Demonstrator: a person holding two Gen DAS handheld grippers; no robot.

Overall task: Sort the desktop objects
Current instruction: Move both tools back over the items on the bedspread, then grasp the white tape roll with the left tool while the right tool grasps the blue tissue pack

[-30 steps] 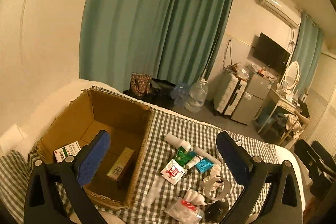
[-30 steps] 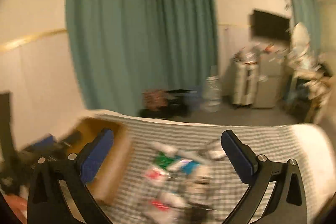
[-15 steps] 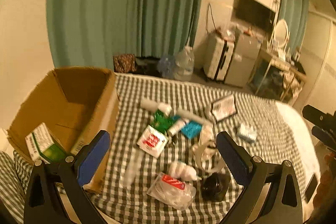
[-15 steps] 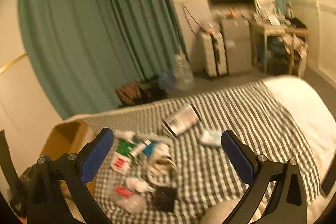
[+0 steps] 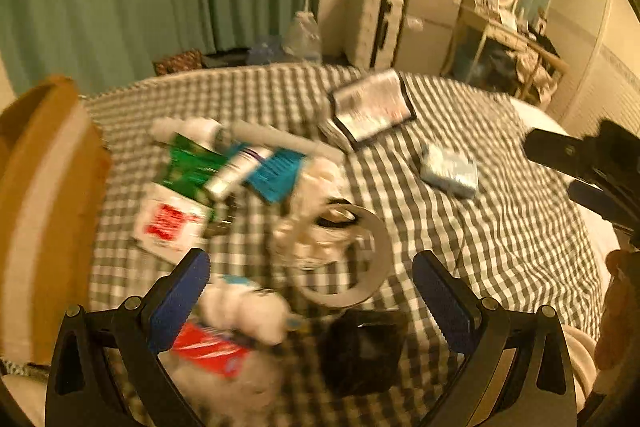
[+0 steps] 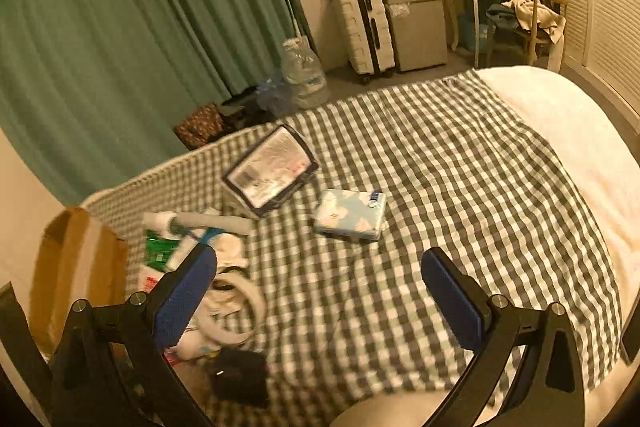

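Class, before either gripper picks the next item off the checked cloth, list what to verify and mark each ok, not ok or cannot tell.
1. Left gripper open, empty: ok.
2. Right gripper open, empty: ok.
3. Blue pack lies apart from the pile: ok.
4. Cardboard box in view at the left: ok.
5. Room left in the box: cannot tell, inside hidden.
6. Left view sharp enough to aim: not ok, blurred.

Small packets, tubes and a tape ring lie jumbled beside the cardboard box; a blue tissue pack lies flat, apart.
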